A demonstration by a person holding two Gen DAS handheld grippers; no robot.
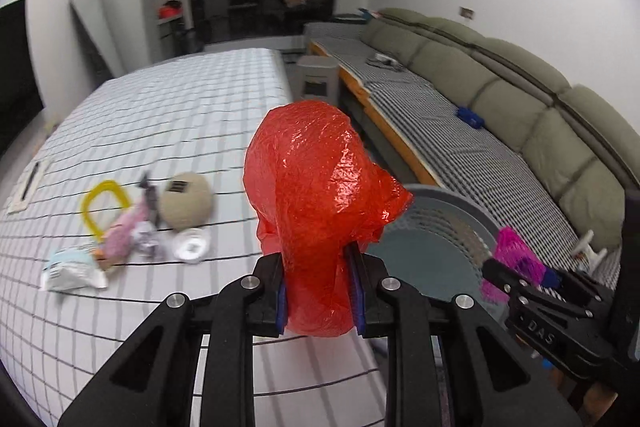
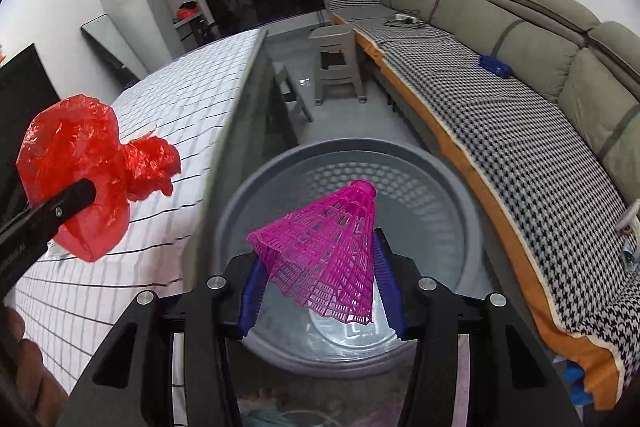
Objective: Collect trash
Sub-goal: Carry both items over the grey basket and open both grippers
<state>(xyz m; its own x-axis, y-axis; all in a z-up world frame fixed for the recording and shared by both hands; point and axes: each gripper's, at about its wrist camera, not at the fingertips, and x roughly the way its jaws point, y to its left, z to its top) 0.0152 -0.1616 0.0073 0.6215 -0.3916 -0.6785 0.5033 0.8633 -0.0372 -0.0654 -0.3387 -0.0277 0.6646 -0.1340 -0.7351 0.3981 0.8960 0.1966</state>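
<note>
Red plastic bag [image 1: 316,183] pinched in left tongs [image 1: 320,291]; magenta shuttlecock [image 2: 328,251] seemingly clamped in right tongs [image 2: 320,291].

a crumpled red plastic bag [image 1: 320,195] bulges upward, pinched at its neck, above the edge of the checked desk [image 1: 168,107]. a magenta plastic mesh shuttlecock [image 2: 328,259], cap pointing up and away, skirt flared toward the camera, hangs over the mouth of a round grey perforated bin [image 2: 472,195] standing on the floor beside the desk. more litter lies on the desk: a yellow ring [image 1: 103,205], pink wrapper [image 1: 122,235], beige pouch [image 1: 186,201], white lid [image 1: 191,245], pale packet [image 1: 72,269].
</note>
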